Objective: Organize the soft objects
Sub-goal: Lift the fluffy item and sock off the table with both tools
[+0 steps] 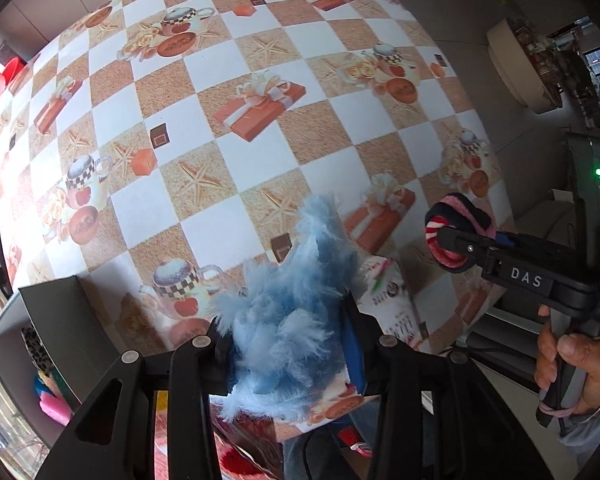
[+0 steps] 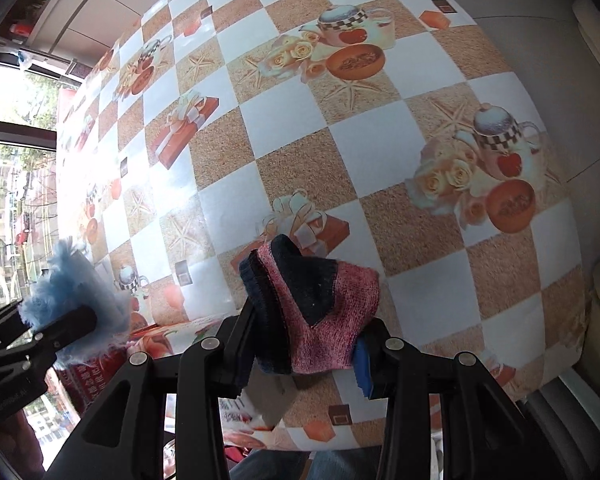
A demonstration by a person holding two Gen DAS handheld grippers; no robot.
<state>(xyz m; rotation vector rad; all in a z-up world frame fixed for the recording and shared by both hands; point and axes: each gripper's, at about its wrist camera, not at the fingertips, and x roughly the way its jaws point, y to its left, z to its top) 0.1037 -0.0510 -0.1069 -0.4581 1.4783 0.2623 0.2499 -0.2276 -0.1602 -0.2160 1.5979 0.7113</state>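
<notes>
My left gripper (image 1: pixel 288 344) is shut on a fluffy light-blue soft piece (image 1: pixel 296 300) and holds it above the near edge of the table; it also shows at the left of the right wrist view (image 2: pixel 76 292). My right gripper (image 2: pixel 304 344) is shut on a pink and navy knitted sock (image 2: pixel 316 292), held above the table's near part. In the left wrist view the right gripper (image 1: pixel 456 248) appears at the right, with the sock (image 1: pixel 460 216) bunched between its fingers.
The table wears a checkered cloth (image 1: pixel 228 92) printed with teapots, gift boxes and starfish. A dark grey open box (image 1: pixel 56 320) at the near left holds several soft items, pink, blue and leopard-patterned. A printed packet (image 1: pixel 392 300) lies by the near edge.
</notes>
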